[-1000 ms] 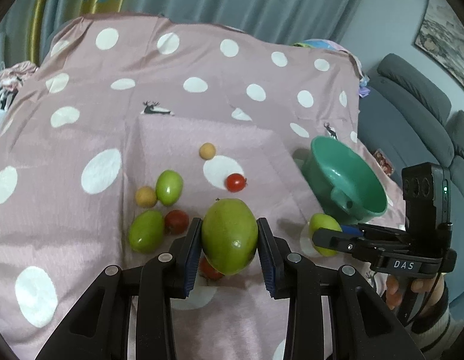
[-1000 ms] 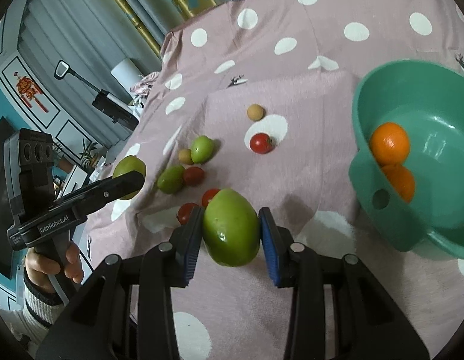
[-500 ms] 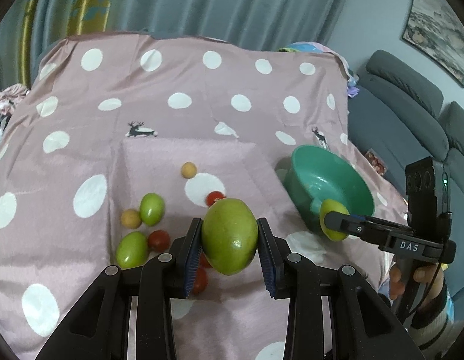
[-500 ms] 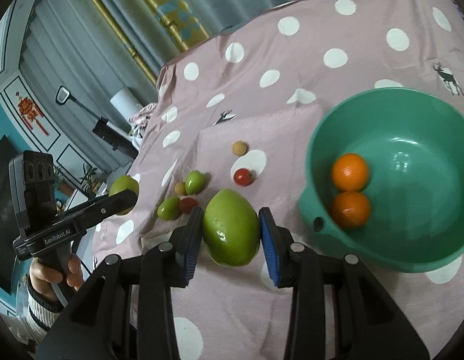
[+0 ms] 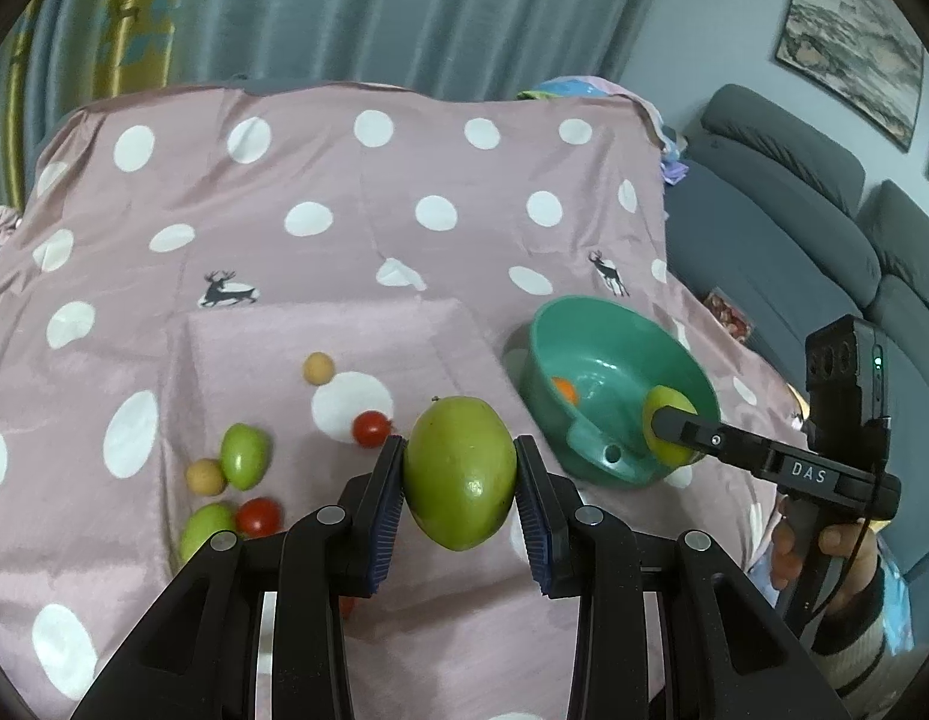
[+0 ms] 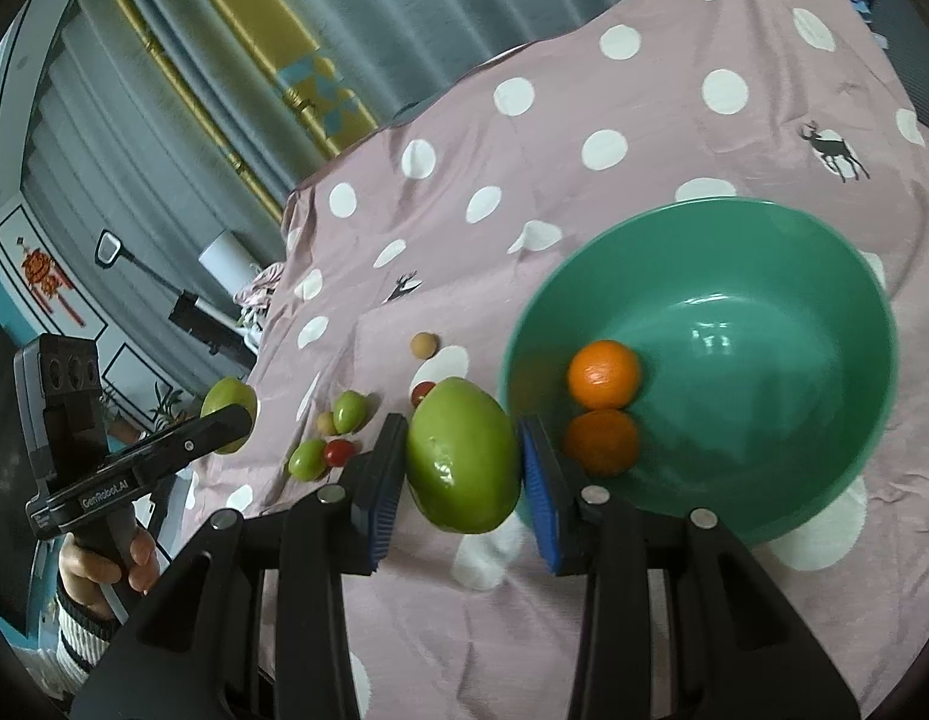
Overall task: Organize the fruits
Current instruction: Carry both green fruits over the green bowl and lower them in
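Pink polka-dot cloth (image 5: 356,192) covers the whole surface. Green bowl (image 6: 824,276) sits on it w/ two oranges (image 6: 604,374) inside. My right claw (image 6: 461,459) pinches a green mango (image 6: 461,456) just beside the bowl rim; my left claw (image 5: 458,474) pinches another mango (image 5: 459,471) above the cloth. Small green fruits (image 5: 244,456), cherry tomatoes (image 5: 371,428) & tan fruits (image 5: 318,368) lie loose, left of the bowl.

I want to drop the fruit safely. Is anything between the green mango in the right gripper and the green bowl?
Nothing visible blocks it. The large green mango in the right gripper is beside the rim of the green plastic bowl. Two oranges lie inside, leaving free space.
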`<state>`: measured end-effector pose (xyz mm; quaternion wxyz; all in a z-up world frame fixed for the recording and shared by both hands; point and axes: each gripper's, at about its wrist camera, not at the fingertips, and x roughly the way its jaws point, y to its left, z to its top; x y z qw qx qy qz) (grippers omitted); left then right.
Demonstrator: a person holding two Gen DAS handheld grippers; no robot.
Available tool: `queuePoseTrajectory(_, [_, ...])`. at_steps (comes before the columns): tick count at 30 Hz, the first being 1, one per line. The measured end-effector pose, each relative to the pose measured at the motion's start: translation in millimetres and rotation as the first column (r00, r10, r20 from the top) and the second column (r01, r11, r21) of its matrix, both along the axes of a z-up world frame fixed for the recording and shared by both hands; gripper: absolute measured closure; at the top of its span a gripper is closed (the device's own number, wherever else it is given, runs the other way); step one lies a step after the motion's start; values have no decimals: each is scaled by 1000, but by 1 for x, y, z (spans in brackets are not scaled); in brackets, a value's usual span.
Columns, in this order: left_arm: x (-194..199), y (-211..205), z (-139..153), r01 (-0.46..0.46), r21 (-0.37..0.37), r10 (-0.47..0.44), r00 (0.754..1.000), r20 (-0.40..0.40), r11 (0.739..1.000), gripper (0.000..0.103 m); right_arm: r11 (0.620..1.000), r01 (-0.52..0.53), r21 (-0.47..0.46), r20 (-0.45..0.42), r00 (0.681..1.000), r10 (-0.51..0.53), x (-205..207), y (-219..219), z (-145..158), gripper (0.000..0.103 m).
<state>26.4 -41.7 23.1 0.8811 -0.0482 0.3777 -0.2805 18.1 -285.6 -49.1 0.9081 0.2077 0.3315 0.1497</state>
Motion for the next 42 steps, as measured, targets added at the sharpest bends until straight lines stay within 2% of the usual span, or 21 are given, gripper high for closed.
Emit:
queuePoseTrajectory(9, [8, -39, 8, 82, 4, -82, 997, 10, 997, 67, 998, 65, 22, 2, 998, -65, -7, -27, -4, 65])
queuePoseTrajectory(20, [19, -95, 5, 201, 9, -201, 980, -4, 980, 67, 991, 126, 39, -9, 992, -125, -16, -54, -10, 65])
queuePoseTrajectory(31, [28, -141, -13, 284, 24, -283, 958, -51, 959, 67, 988, 149, 34, -16, 989, -148, -18, -64, -16, 65])
queuePoseTrajectory(42, [34, -166, -29, 321, 63, -315, 945, -88, 945, 67, 988, 150, 25, -20, 989, -150, -17, -69, -17, 65])
